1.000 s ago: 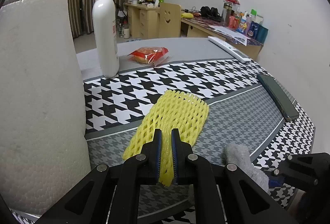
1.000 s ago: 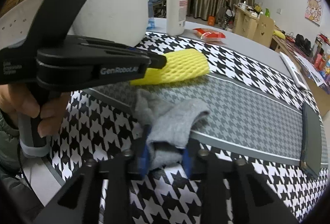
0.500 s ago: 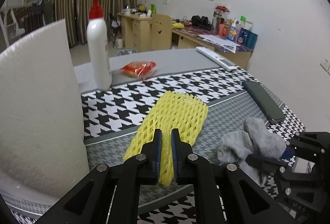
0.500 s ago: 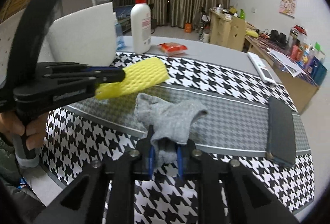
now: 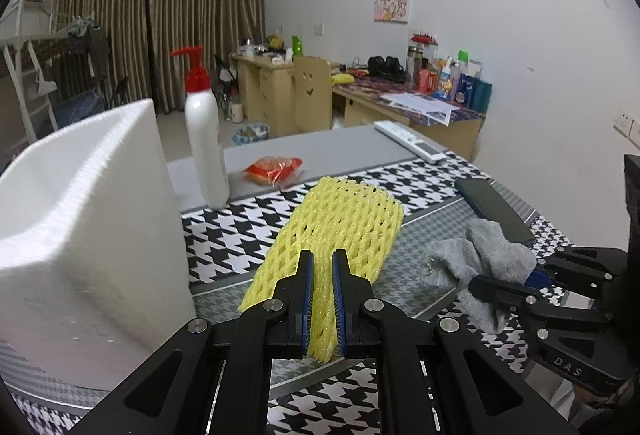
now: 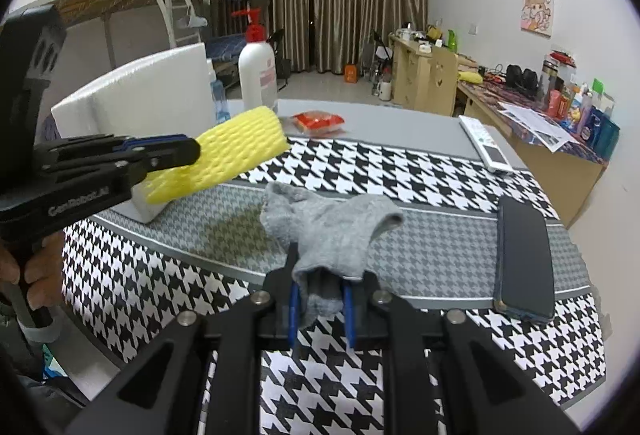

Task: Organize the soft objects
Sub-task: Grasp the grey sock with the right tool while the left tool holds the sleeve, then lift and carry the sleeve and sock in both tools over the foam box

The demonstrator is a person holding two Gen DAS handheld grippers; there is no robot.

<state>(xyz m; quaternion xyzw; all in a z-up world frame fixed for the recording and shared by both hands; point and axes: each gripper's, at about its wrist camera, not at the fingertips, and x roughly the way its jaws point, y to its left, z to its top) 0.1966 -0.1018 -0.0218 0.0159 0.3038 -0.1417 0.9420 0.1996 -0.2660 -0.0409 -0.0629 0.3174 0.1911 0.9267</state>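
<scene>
A yellow foam net sleeve [image 5: 340,227], flattened, hangs above the cloth, pointing toward one o'clock. At its four o'clock droops a crumpled grey sock [image 6: 332,231].

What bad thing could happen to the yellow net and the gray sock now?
The left gripper pinches only one end of the yellow foam net, so the net might slip out. The gray sock hangs bunched from the right gripper and might drop back onto the table. Swinging toward the white foam box, the net might bump the pump bottle.
</scene>
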